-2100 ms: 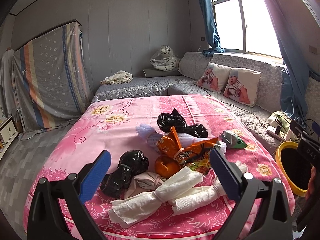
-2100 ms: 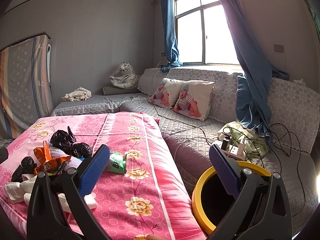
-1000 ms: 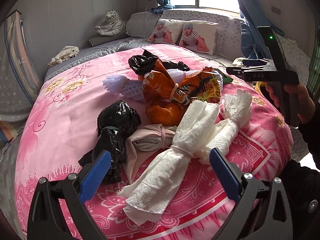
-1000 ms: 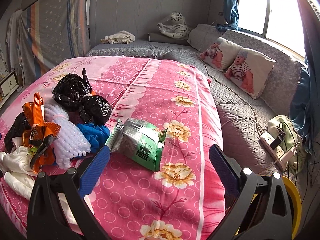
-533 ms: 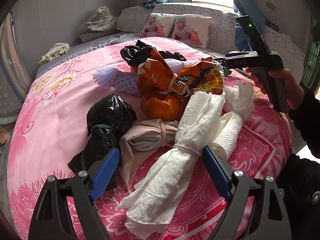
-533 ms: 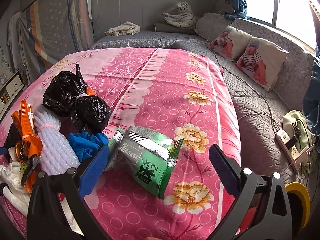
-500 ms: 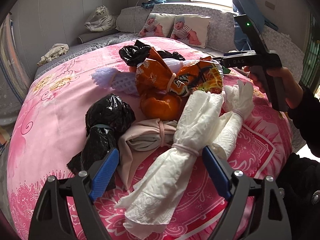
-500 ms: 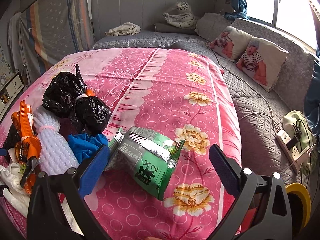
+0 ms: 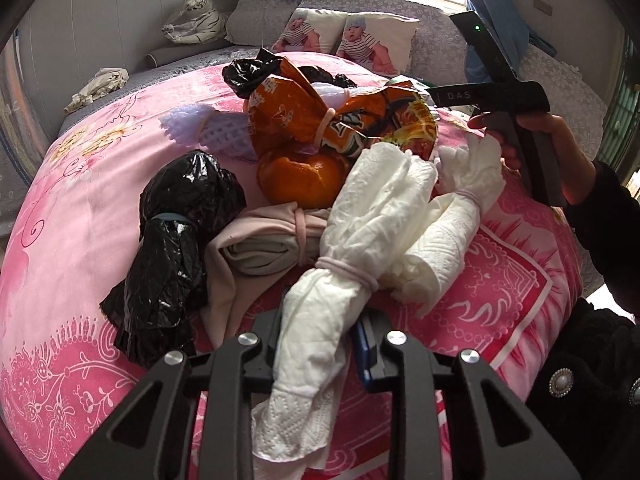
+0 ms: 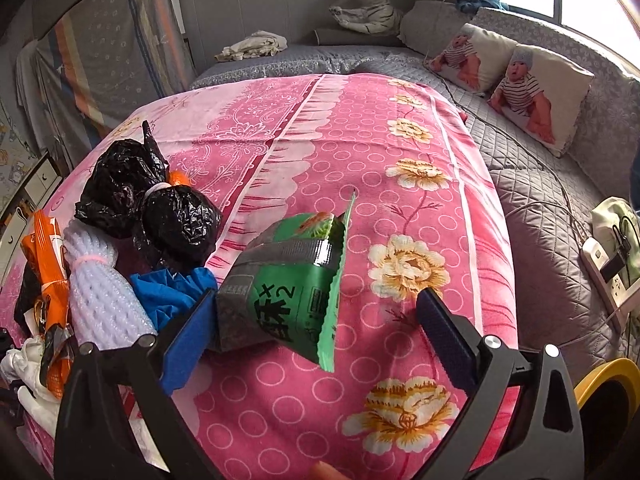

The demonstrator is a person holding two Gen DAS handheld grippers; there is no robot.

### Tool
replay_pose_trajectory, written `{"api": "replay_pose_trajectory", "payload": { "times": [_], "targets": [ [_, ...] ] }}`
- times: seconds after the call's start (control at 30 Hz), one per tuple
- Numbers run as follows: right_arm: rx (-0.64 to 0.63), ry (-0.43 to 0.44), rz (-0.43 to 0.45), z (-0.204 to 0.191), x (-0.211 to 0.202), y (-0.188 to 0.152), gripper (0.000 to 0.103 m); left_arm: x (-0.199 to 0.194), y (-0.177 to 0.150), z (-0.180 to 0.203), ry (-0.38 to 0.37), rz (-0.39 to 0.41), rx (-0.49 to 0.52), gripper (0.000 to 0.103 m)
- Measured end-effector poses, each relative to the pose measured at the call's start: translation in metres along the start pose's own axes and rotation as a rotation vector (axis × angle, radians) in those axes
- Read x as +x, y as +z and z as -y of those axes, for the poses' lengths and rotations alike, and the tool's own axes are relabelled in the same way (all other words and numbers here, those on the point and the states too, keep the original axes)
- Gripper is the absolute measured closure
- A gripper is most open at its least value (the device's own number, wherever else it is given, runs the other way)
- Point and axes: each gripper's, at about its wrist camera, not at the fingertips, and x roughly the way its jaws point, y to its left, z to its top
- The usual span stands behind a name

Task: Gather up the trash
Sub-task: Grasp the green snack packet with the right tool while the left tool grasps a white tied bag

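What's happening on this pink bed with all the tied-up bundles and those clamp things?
A person is clearing trash off the bed with a handheld claw in each hand. The left claw has just been closing and now pinches the white paper-towel bundle by its lower end. The right claw is open around a green snack wrapper, not yet gripping it. A yellow-rimmed bin waits beside the bed.

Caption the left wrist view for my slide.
Left gripper closed on a tied white paper bundle on the pink bedspread.
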Motion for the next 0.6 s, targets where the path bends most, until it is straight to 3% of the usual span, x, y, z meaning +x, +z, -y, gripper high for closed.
{"api": "replay_pose_trajectory", "payload": {
  "times": [0.23,0.33,0.43,0.6],
  "targets": [
    [0.032,0.027,-0.015,0.003,0.008,0.008,0.012,-0.002,-0.002,-0.003,-0.018,0.013,-0.043,0.080],
    [0.046,0.036,-0.020,0.004,0.010,0.010,0.030,-0.006,-0.003,-0.006,-0.044,0.020,-0.068,0.082],
    [0.054,0.038,-0.017,0.006,0.008,0.010,0.057,-0.010,-0.006,-0.007,-0.047,0.028,-0.074,0.083],
    [0.050,0.051,0.013,0.009,-0.002,0.008,0.067,-0.022,-0.009,-0.010,-0.065,0.055,-0.101,0.083]
  ]
}}
